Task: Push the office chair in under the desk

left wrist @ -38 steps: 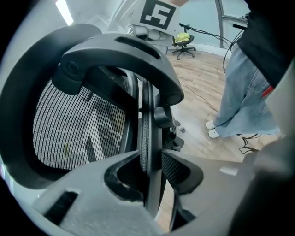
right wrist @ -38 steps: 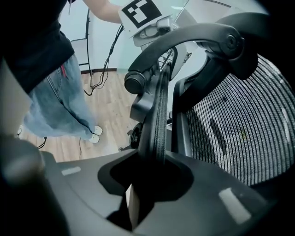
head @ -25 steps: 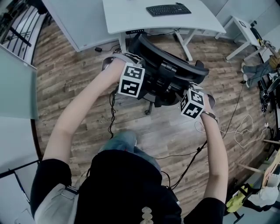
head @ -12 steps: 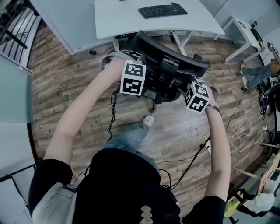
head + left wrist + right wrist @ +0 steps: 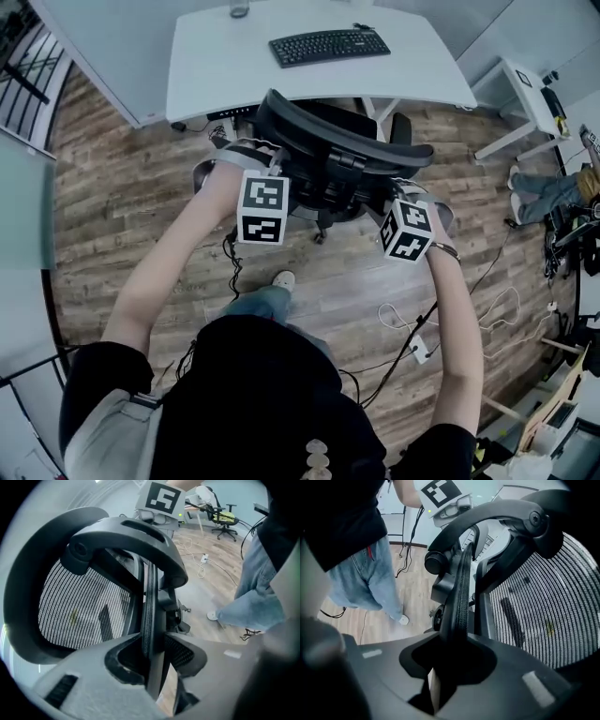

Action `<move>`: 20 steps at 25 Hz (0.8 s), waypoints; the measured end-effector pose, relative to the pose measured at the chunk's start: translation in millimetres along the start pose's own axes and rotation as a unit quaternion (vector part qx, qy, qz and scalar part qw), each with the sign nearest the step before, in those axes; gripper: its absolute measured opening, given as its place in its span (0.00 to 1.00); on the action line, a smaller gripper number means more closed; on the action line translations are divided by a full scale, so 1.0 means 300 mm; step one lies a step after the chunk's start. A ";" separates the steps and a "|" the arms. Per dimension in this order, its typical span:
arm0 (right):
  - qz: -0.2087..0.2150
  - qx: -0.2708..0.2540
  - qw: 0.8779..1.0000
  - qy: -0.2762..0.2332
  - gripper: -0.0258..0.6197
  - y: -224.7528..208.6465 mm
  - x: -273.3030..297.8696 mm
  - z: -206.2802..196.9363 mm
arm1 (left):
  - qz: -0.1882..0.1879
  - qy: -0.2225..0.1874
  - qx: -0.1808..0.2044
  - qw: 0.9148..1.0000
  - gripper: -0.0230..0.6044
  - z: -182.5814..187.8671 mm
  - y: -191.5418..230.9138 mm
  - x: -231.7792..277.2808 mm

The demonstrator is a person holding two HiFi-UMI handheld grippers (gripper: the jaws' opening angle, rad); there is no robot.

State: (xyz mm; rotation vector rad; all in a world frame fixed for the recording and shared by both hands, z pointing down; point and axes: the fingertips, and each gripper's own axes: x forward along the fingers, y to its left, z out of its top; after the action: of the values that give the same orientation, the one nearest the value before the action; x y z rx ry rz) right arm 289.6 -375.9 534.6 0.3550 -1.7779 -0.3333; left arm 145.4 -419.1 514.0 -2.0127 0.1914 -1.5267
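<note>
Head view, looking steeply down: the office chair (image 5: 323, 183) stood at your twelve o'clock. Its curved black backrest (image 5: 342, 141) faced you, and its front met the near edge of the white table (image 5: 216, 70). A keyboard (image 5: 325, 44) lay on that table, further toward twelve o'clock. Your arms reached the backrest at eleven o'clock and one o'clock.

Left gripper view: the left gripper (image 5: 152, 656) had its fingers clenched on the backrest's outer rim, with the mesh panel at nine o'clock. Right gripper view: the right gripper (image 5: 452, 651) was clamped the same way on the opposite rim, mesh at three o'clock.

The step in hand looked like the push itself, partly done, since the whole backrest was on your side of the table edge. The next move likely called for even pressure from both hands toward twelve o'clock, so that the chair rolled straight and did not swing. You would stop as the backrest neared the table edge.
</note>
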 end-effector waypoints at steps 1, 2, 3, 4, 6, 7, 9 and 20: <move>0.005 -0.003 1.000 -0.003 0.19 -0.058 0.007 -0.030 | -0.001 0.003 -0.005 1.000 0.25 0.010 0.055 0.024; 0.009 -0.006 1.000 -0.006 0.19 -0.111 0.012 -0.057 | -0.002 0.007 -0.009 1.000 0.25 0.018 0.106 0.045; 0.011 -0.010 1.000 -0.007 0.19 -0.152 0.017 -0.078 | -0.002 0.012 -0.014 1.000 0.25 0.024 0.144 0.062; 0.010 -0.015 1.000 -0.008 0.19 -0.178 0.024 -0.092 | 0.000 0.017 -0.020 1.000 0.25 0.026 0.164 0.075; 0.004 -0.026 1.000 -0.010 0.19 -0.195 0.047 -0.105 | 0.005 0.024 -0.029 0.999 0.25 0.023 0.166 0.096; 0.002 -0.031 0.999 -0.012 0.19 -0.198 0.061 -0.110 | 0.008 0.026 -0.032 0.999 0.25 0.023 0.163 0.107; 0.003 -0.039 0.999 -0.014 0.19 -0.220 0.081 -0.131 | 0.013 0.028 -0.038 0.999 0.25 0.030 0.174 0.131; 0.018 -0.078 0.996 -0.031 0.19 -0.429 0.138 -0.249 | 0.019 0.056 -0.076 0.995 0.25 0.066 0.338 0.233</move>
State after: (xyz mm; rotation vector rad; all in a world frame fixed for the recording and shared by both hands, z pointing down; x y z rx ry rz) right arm 361.1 -512.8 535.8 0.2028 -1.8030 -0.4583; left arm 210.4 -525.8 514.4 -2.0277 0.3992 -1.6446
